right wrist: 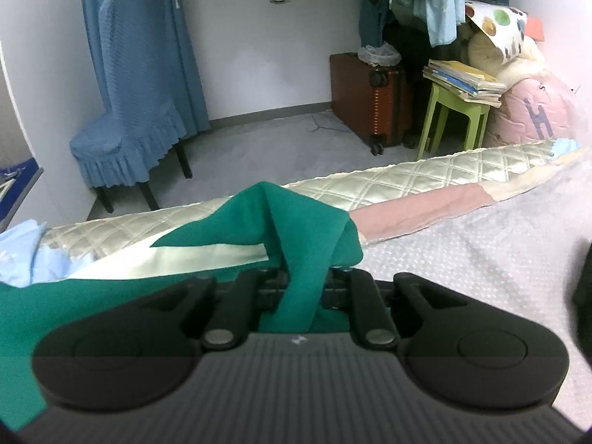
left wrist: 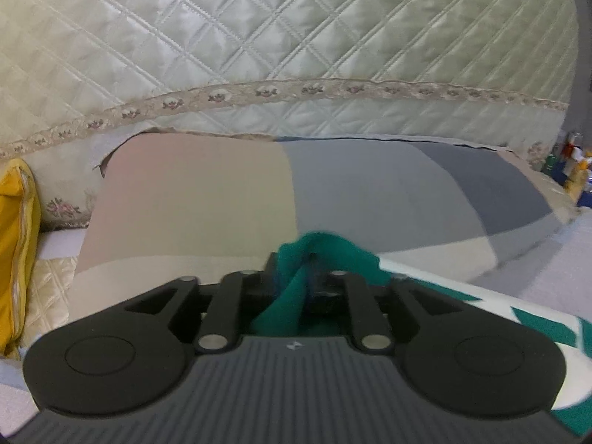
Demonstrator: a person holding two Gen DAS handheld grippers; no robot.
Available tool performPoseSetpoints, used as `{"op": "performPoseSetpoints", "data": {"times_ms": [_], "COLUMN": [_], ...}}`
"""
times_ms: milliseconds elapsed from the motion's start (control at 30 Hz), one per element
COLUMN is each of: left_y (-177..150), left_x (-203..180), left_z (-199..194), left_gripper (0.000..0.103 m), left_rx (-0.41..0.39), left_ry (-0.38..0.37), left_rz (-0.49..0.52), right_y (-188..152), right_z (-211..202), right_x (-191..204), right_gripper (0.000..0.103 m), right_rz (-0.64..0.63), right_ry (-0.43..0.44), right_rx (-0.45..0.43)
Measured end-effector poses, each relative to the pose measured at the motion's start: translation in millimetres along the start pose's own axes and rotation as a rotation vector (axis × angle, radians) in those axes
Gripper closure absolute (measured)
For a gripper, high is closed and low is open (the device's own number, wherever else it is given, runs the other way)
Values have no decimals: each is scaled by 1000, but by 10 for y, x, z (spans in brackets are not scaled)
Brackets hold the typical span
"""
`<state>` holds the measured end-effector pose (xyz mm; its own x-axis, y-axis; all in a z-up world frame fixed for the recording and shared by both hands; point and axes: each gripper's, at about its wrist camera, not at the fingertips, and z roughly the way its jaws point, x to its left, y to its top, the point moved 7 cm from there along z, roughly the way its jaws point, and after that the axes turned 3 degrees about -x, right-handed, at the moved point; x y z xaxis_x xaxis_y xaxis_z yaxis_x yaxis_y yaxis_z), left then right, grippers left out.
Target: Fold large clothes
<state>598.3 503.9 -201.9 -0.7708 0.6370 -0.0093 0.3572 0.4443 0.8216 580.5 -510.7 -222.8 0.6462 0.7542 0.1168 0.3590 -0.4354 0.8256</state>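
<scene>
Fabric fills both claws. The left gripper [left wrist: 296,277] has its two fingers pressed together on a bunched fold of the green garment [left wrist: 325,255], which rises in a small peak between the fingers and trails off to the right as a white and green patterned stretch lying on the bed. Ahead of it a pillow [left wrist: 281,192] in blocks of pink, beige and grey lies against the quilted headboard [left wrist: 259,37], which carries a band of flowered trim. A yellow cushion [left wrist: 18,244] sits at the left edge of the bed, beside the pillow.

The right gripper [right wrist: 303,277] is likewise closed on the garment [right wrist: 281,214]: a ridge of green cloth is pinched between its fingers and stands up above them, while the rest spreads away to the left, crossed by a pale stripe [right wrist: 192,255]. The garment lies along the near side of the bed, just short of the quilted cover [right wrist: 425,174] that runs along the far edge. A pink sheet [right wrist: 418,211] shows next to that cover, to the right of the cloth, and a light blue cloth [right wrist: 26,251] lies crumpled at the left end.

Beyond the bed, on the floor, stand a chair with a blue ruffled cover [right wrist: 129,122], a brown suitcase [right wrist: 370,96], and a green stool [right wrist: 451,118] stacked with books [right wrist: 462,79]. Clothes [right wrist: 440,3] hang above them, and a pink bundle [right wrist: 536,111] rests beside the stool.
</scene>
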Motion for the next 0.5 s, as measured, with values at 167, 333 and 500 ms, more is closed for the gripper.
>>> {"op": "performPoseSetpoints", "data": {"times_ms": [167,333,500], "left_y": [-161,-524,-1111], "left_x": [89,225,248], "left_z": [-541,-1326,-2032], "left_gripper": [29,27,27], "left_rx": [29,75,185], "left_ry": [-150,-282,-398], "left_rz": [-48,-108,-100], "right_y": [2,-127,-463], "right_z": [-476,-1213,-1937], "right_x": [-160,-77,190], "right_gripper": [31,33,33], "right_rz": [115,98,80], "right_ry": [-11,83,303], "right_rx": [52,40,129]}}
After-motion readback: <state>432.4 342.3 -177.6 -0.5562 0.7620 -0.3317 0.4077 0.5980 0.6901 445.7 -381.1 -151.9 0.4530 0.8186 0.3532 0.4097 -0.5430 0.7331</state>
